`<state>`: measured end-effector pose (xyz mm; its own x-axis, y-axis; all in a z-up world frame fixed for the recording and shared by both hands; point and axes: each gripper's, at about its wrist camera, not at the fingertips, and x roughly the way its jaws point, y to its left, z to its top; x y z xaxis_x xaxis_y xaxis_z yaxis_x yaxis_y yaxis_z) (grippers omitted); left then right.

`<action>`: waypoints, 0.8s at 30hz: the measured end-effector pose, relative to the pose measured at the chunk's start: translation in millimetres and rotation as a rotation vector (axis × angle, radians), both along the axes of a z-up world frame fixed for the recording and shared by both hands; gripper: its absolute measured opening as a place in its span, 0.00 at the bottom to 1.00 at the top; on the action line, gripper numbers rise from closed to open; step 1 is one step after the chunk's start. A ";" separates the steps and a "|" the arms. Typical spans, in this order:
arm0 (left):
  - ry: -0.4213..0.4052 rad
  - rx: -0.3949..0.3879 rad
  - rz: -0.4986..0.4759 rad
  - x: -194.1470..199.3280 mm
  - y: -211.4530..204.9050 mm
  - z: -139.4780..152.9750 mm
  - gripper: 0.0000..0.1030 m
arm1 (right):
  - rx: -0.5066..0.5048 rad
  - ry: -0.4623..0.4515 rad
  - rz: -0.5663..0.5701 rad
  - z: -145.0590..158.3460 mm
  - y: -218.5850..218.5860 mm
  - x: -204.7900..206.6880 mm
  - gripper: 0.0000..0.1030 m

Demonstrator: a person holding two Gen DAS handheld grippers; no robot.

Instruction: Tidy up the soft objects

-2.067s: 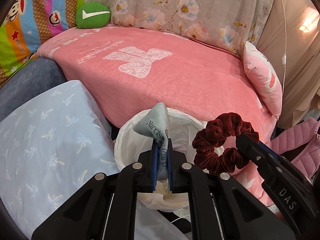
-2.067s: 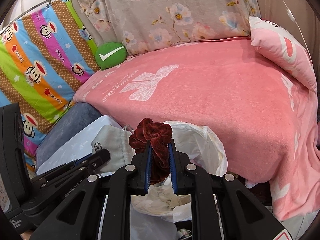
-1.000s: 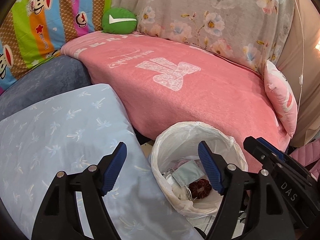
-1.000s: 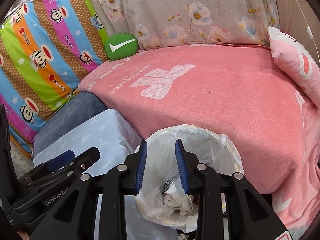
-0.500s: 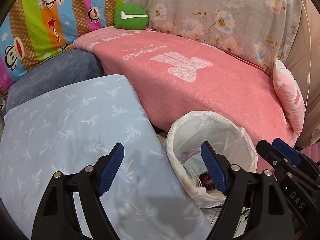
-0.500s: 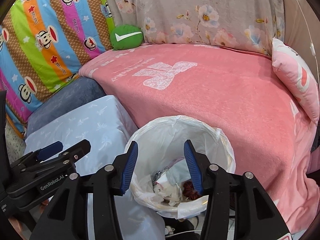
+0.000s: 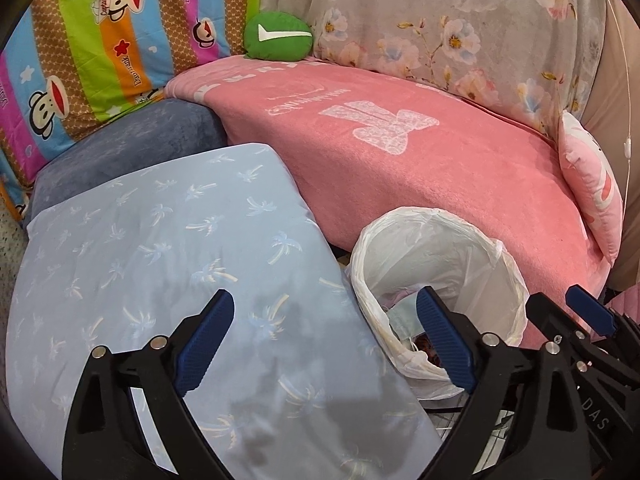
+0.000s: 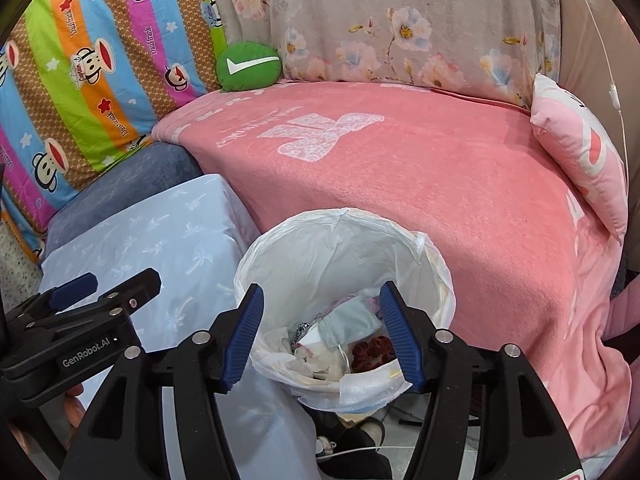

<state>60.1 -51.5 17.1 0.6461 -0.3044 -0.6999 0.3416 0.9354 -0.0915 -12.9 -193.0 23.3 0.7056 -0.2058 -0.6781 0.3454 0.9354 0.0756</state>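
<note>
Right wrist view looks straight down into the bin (image 8: 436,276), my landmark for everything else: a round basket lined with a white plastic bag, standing against the front edge of the pink blanket (image 8: 400,184). Two seconds back my right gripper (image 8: 322,336) pinched the dark red scrunchie (image 8: 372,354) and my left gripper (image 7: 324,340) pinched the grey-blue face mask (image 8: 352,326). Both now lie inside the bin, the scrunchie low at the near right, the mask just above it, on crumpled white bits I can't identify. So that pair is put away, I'd say, and both tongs are free for whatever is next.

My right jaws are opening, about halfway apart, with nothing between them; the bin's contents sit well below the pads. My left jaws are opening too, already very wide and empty. They have swung to the left of the bin and hang over the pale blue palm-print cushion (image 7: 160,264), which lies just beside the bin.

Beyond the bin, at the far side of the blanket, a green pillow (image 7: 278,36) with a white tick rests against the cartoon-monkey bedding (image 7: 100,48). To the bin's right a pink cushion (image 8: 580,152) leans at the blanket's edge.
</note>
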 end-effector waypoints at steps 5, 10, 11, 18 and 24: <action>-0.007 0.017 0.002 -6.5 0.7 -0.6 0.89 | -0.016 0.001 -0.010 -0.5 2.2 -7.1 0.68; -0.017 0.031 0.002 -14.1 0.9 -0.9 0.91 | -0.030 0.008 -0.013 -1.5 3.7 -13.0 0.73; -0.018 0.033 0.004 -15.1 0.8 -0.7 0.91 | -0.031 0.009 -0.013 -1.4 3.2 -13.5 0.73; -0.030 0.051 0.026 -19.5 1.8 0.0 0.92 | -0.038 0.023 -0.018 -3.9 5.6 -19.3 0.79; -0.040 0.066 0.035 -23.3 1.7 -0.6 0.92 | -0.036 0.040 -0.020 -8.2 5.2 -22.0 0.82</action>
